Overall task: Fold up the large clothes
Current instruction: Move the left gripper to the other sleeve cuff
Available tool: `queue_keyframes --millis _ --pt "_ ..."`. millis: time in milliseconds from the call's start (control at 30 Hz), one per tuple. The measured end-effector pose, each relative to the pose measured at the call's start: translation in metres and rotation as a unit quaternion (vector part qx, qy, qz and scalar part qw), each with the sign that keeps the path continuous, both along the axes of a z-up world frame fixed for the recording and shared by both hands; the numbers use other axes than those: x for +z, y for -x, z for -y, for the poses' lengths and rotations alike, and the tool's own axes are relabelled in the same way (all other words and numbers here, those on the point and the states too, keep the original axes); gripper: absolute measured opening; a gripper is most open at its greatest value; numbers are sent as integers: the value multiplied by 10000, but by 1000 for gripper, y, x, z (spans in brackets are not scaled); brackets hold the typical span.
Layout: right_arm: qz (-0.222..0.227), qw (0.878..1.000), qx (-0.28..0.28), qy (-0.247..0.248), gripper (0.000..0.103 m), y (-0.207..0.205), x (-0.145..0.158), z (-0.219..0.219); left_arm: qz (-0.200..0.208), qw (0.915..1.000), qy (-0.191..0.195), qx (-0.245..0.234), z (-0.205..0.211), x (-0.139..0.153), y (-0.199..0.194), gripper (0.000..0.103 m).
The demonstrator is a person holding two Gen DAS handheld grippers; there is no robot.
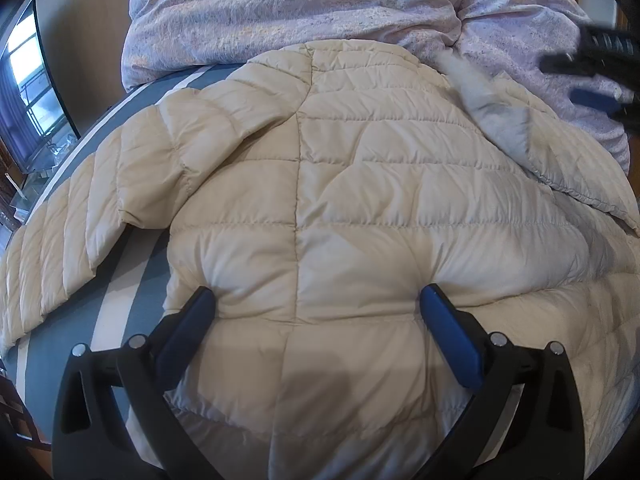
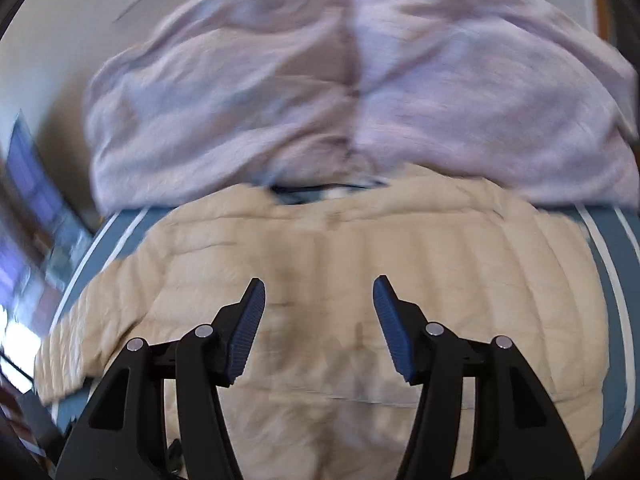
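cream quilted jacket [image 1: 340,184] spread flat on the striped bed [image 1: 132,280], its far edge beside the lilac duvet [image 1: 280,8]. left hand-held gripper [image 1: 318,300] wide apart, fingertips pressing into the jacket's near part. right hand-held gripper [image 2: 319,292] wide, above the jacket, holding nothing; view blurred.

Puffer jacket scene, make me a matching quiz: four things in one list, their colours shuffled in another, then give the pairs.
Things:
1. puffer jacket
2. duvet
3. bed sheet
4. pads of the left gripper

Colours:
A. blue
B. pale lilac print
C. beige
D. blue-grey with white stripes

Pairs: 1-C, 2-B, 3-D, 4-A
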State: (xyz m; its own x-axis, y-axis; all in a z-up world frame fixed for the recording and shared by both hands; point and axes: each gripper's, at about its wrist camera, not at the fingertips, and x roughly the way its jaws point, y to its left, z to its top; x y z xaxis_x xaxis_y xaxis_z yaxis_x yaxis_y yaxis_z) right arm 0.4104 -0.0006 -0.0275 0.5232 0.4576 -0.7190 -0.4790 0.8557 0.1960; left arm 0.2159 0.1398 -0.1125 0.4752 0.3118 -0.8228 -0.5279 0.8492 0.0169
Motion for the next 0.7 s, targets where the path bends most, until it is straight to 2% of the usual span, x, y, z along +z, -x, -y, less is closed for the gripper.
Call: queue_keyframes --millis 67,167,200,267,500,633,700 --pt "-77 9983 -397 423 58 -14 -18 9 -1 10000 -3 0 0 0 0 101" --pt "-334 9955 -522 714 60 -21 -41 8 21 10000 16 -4 -1 0 0 101" --pt "-492 9952 -501 688 63 -22 -48 3 57 10000 36 -5 -1 1 1 101" --pt "-584 9950 -474 656 79 -21 -53 -8 135 9999 46 -23 -2 3 5 101" --pt "-389 9921 -405 1124 88 -13 -74 -45 403 9972 -547 318 -27 38 50 101" --pt "-20 9900 -430 1346 96 -4 -84 -51 373 9948 -518 794 -69 51 92 101" --pt "-18 9903 -426 1323 97 -4 -85 -50 325 9927 -402 1092 -95 52 117 101"
